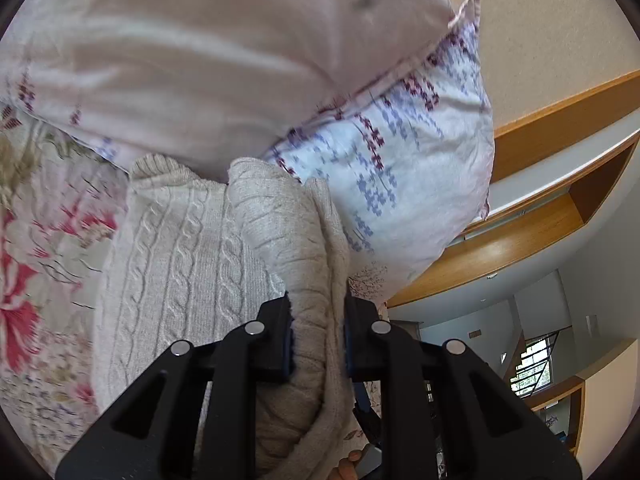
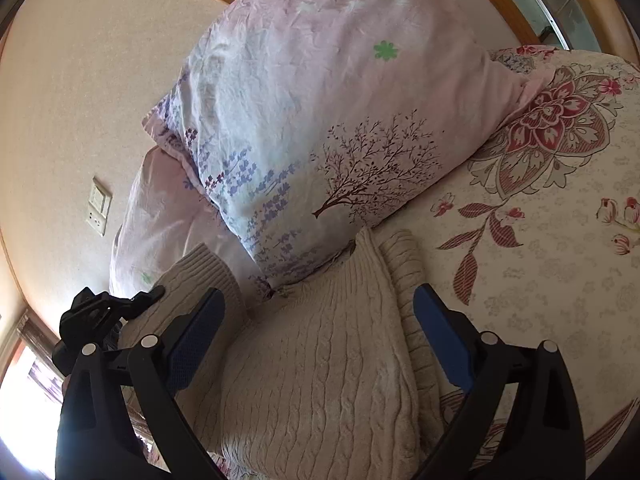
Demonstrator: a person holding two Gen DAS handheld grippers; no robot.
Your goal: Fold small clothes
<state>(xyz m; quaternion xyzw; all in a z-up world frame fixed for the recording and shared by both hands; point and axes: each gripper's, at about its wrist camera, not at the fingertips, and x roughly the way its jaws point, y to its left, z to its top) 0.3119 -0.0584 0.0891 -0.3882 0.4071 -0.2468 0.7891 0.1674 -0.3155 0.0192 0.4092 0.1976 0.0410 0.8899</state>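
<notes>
Folding a sweater on the bed

The left tool (image 1: pixel 317 332) pinches a fold of the cream sweater (image 1: pixel 192 248) near the pillows (image 2: pixel 320 120); the right tool (image 2: pixel 318 332) is released, spread above it.

One cream cable-knit sweater (image 2: pixel 320 340), two pillows (image 2: pixel 320 120) at twelve o'clock, two claws, one floral bedspread (image 2: pixel 540 240), one wall switch plate (image 2: pixel 98 206).

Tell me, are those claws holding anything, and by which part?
The left gripper pinches a bunched fold of the cream knit sweater. The right gripper is open, holding nothing.
</notes>
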